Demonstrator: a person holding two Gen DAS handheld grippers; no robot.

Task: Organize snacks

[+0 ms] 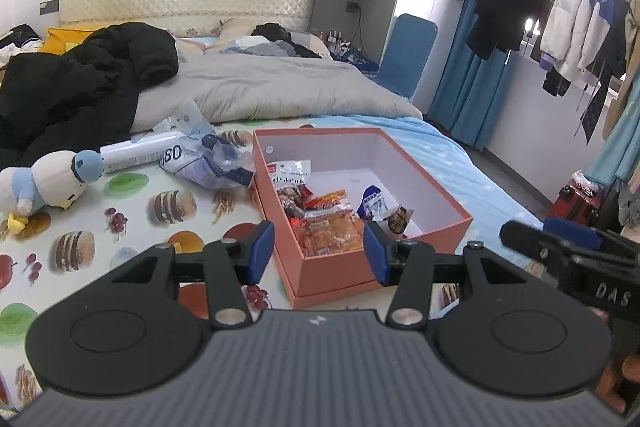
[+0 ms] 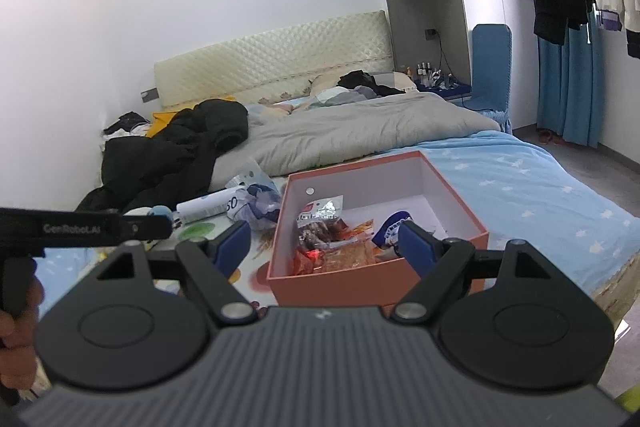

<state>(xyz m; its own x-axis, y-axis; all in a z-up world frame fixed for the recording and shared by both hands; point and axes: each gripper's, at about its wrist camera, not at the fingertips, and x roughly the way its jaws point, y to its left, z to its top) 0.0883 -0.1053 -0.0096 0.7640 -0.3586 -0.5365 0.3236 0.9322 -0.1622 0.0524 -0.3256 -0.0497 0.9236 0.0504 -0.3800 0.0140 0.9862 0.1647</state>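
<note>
An open salmon-pink box (image 1: 332, 277) (image 2: 332, 283) with a white inside sits on the bed. In it lie several snack packets: a clear bag of dark pieces (image 1: 290, 185) (image 2: 318, 223), orange packets (image 1: 332, 231) (image 2: 352, 255) and a blue-and-white pouch (image 1: 374, 205) (image 2: 390, 227). My left gripper (image 1: 319, 253) hovers in front of the box's near end, open, with nothing between its blue fingers. My right gripper (image 2: 326, 247) hangs before the box too, open wider and empty. Each gripper shows at the edge of the other's view.
A crumpled clear plastic bag (image 1: 204, 155) and a white tube (image 1: 140, 153) lie left of the box on the food-print sheet (image 1: 140, 211). A plush duck (image 1: 44, 183) sits at far left. Black coat (image 1: 80, 83) and grey duvet (image 1: 272, 87) lie behind. Clothes hang at right.
</note>
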